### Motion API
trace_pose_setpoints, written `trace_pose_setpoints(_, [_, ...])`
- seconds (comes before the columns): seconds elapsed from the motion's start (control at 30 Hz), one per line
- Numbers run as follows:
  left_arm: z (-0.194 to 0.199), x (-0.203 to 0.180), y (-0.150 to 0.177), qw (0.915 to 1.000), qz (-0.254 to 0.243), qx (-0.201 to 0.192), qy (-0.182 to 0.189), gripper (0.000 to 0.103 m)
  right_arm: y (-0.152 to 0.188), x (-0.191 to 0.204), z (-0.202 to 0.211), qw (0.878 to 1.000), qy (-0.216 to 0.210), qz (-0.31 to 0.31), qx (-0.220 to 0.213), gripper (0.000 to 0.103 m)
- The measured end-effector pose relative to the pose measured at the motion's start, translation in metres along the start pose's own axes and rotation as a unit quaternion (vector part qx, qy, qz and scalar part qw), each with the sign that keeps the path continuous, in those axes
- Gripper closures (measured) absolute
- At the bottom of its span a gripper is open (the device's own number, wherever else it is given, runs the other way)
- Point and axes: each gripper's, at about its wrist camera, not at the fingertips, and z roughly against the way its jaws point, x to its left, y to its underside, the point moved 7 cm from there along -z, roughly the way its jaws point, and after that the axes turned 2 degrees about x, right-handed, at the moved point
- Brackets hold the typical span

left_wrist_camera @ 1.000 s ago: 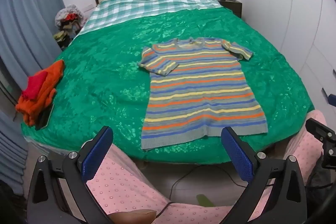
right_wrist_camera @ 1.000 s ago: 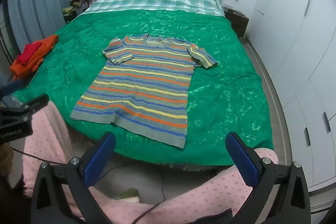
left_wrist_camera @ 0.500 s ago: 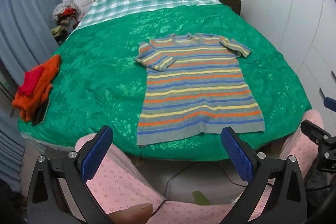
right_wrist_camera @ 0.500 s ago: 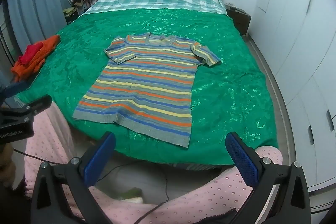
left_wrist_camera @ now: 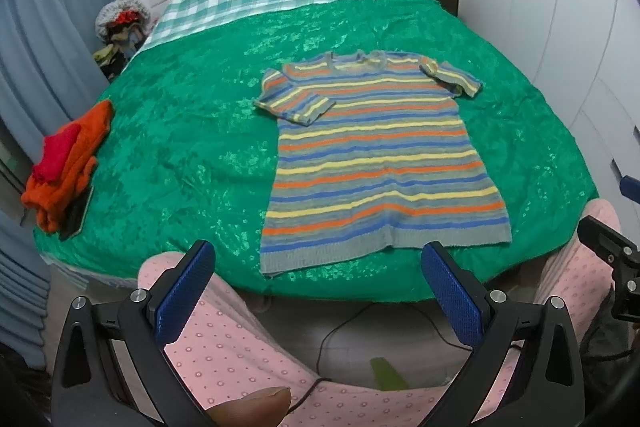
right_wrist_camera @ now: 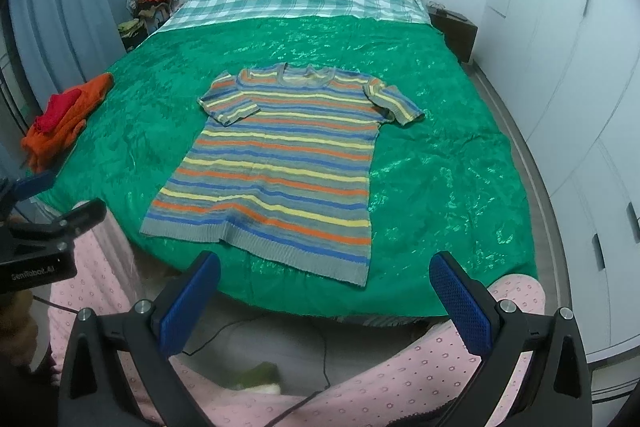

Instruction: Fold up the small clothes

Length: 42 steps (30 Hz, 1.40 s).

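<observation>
On green bedspread [left_wrist_camera: 180, 147], striped knit top [left_wrist_camera: 380, 163] at 12 o'clock lies flat, nearer than before; left gripper [left_wrist_camera: 318, 291], right gripper [right_wrist_camera: 324, 291] jaws spread, empty, folding not started.

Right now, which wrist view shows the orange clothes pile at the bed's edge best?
The left wrist view: the orange clothes pile sits larger there, with the red piece on top distinct. The right wrist view shows the same pile smaller, squeezed against the frame's left edge.

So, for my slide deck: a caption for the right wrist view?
Open right claw faces a striped top laid flat on the green bedspread, unfolded.
</observation>
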Motion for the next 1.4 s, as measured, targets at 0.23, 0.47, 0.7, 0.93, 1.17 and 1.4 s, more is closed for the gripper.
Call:
trace_pose_setpoints(0.23, [-0.004,0.000,-0.002,1.0000,-0.004,0.004,-0.002,0.000,-0.004,0.001,-0.006,1.000,0.001,-0.003,0.002,0.000])
trace_pose_setpoints(0.47, [-0.006,0.002,-0.005,1.0000,-0.005,0.003,-0.005,0.000,-0.010,0.001,-0.009,1.000,-0.004,-0.006,-0.004,0.000])
trace_pose_setpoints(0.7, [-0.011,0.000,-0.007,0.9999,-0.005,0.009,-0.010,0.000,-0.011,0.004,-0.011,1.000,-0.003,-0.003,-0.001,0.000])
trace_pose_setpoints(0.93, [-0.013,-0.001,-0.006,0.9999,-0.003,0.012,-0.005,0.000,-0.011,0.004,-0.011,1.000,-0.001,-0.004,-0.002,0.000])
trace_pose_setpoints(1.17, [-0.015,-0.001,-0.004,0.9998,-0.001,0.017,-0.004,0.000,-0.009,0.001,-0.013,1.000,0.002,-0.005,-0.001,0.000])
trace_pose_setpoints(1.4, [-0.017,-0.002,-0.001,0.9998,-0.002,0.022,-0.002,0.000,-0.008,0.001,-0.014,1.000,0.003,-0.006,0.000,0.000])
